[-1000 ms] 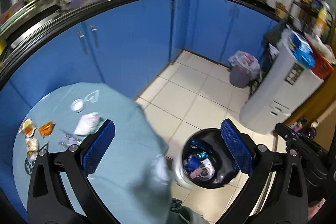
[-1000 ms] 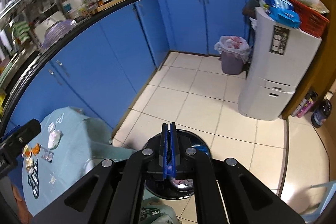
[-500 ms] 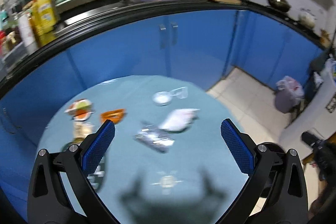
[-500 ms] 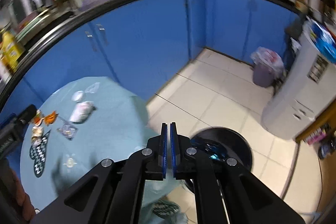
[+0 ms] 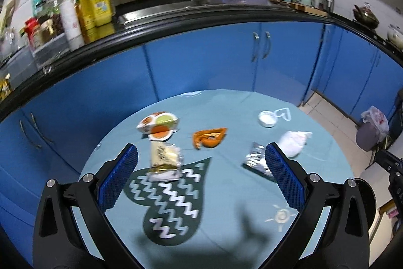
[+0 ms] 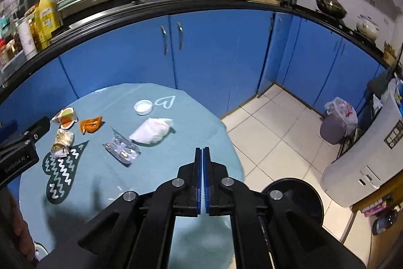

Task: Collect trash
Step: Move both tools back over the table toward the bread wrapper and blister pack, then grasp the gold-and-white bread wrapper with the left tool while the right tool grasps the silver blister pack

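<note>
**Both grippers swung from the bin to the littered table**

Since a second ago both views have swept off the floor bin and onto the round table (image 5: 226, 196) with its pale blue-green cloth; the trash that sat far off to the left then now lies straight ahead of the left gripper (image 5: 201, 175).

Its jaws stand wide apart with nothing between the blue pads (image 5: 118, 175). Just beyond the left pad lies a crumpled yellow-and-white wrapper (image 5: 165, 160), resting on the upper edge of a dark heart-shaped print with white zigzags (image 5: 171, 203). Farther ahead of that sits a snack packet with orange and green circles (image 5: 158, 124). Ahead of the gap, roughly centred, is a torn orange wrapper (image 5: 209, 138). A crinkled silver foil packet (image 5: 257, 161) lies right by the right pad's tip, partly hidden behind it, with a white crumpled plastic bag (image 5: 293, 144) just beyond. A small white lid (image 5: 267, 118) lies farthest off, near the table's far rim.

The right gripper (image 6: 202, 168) has its jaws pressed together, holding nothing, over the table's near right edge. The same litter lies ahead and to its left: bag (image 6: 151, 132), foil packet (image 6: 122, 148), lid (image 6: 143, 107), orange wrapper (image 6: 90, 125). The black round trash bin (image 6: 297, 198) stands on the tiled floor to the right of these jaws, beside the table.
</note>
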A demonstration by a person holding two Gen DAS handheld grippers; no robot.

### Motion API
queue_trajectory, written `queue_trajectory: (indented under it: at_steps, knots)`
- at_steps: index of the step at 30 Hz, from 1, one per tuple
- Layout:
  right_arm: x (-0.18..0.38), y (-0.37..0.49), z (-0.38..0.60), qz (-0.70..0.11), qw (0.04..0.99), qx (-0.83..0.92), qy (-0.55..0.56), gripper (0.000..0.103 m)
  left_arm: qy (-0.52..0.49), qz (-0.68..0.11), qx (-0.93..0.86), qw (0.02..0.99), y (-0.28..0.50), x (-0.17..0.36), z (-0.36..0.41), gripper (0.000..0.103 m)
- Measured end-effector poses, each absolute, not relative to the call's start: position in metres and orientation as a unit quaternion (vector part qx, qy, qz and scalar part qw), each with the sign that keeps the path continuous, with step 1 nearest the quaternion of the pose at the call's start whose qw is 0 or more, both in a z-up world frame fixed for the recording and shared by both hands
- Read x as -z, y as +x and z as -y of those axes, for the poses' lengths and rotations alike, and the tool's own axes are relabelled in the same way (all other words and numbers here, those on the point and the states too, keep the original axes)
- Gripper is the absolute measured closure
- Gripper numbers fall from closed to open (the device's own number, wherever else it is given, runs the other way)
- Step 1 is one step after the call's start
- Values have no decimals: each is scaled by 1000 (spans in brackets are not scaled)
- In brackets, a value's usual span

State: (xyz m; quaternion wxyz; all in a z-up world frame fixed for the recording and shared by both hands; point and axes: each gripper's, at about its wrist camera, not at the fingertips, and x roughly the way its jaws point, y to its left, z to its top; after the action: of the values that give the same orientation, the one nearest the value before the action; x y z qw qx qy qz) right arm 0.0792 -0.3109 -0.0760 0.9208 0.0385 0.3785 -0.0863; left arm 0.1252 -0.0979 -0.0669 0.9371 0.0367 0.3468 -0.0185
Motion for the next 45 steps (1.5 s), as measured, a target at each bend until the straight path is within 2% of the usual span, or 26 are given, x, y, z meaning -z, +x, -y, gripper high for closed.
queue_trajectory:
  at_steps: [5, 7, 8, 9, 10, 11, 14, 30, 45]
  knots:
    - [84, 100, 287, -400, 914, 56, 35, 99, 18, -375, 7, 927, 137, 83, 68, 3]
    - [90, 107, 278, -409, 911, 48, 32, 90, 14, -380, 2, 925, 141, 87, 59, 3]
    - [93, 110, 273, -414, 909, 46, 29, 78, 13, -383, -1, 924, 143, 90, 53, 3]
    - [95, 111, 270, -415, 908, 45, 28, 49, 11, -384, -3, 923, 144, 91, 49, 3]
    - [94, 112, 267, -408, 911, 47, 29, 35, 10, -385, -6, 923, 145, 93, 44, 3]
    - [94, 111, 263, -398, 916, 49, 29, 27, 8, -386, -9, 922, 147, 94, 40, 3]
    - [92, 116, 253, -391, 919, 44, 19, 21, 2, -389, -12, 921, 152, 98, 29, 3]
    - [137, 161, 221, -444, 896, 10, -12, 21, 3, -468, 9, 884, 199, 151, 17, 3]
    - [168, 201, 206, -462, 885, -12, -53, 21, 11, -498, -4, 867, 234, 182, 19, 3]
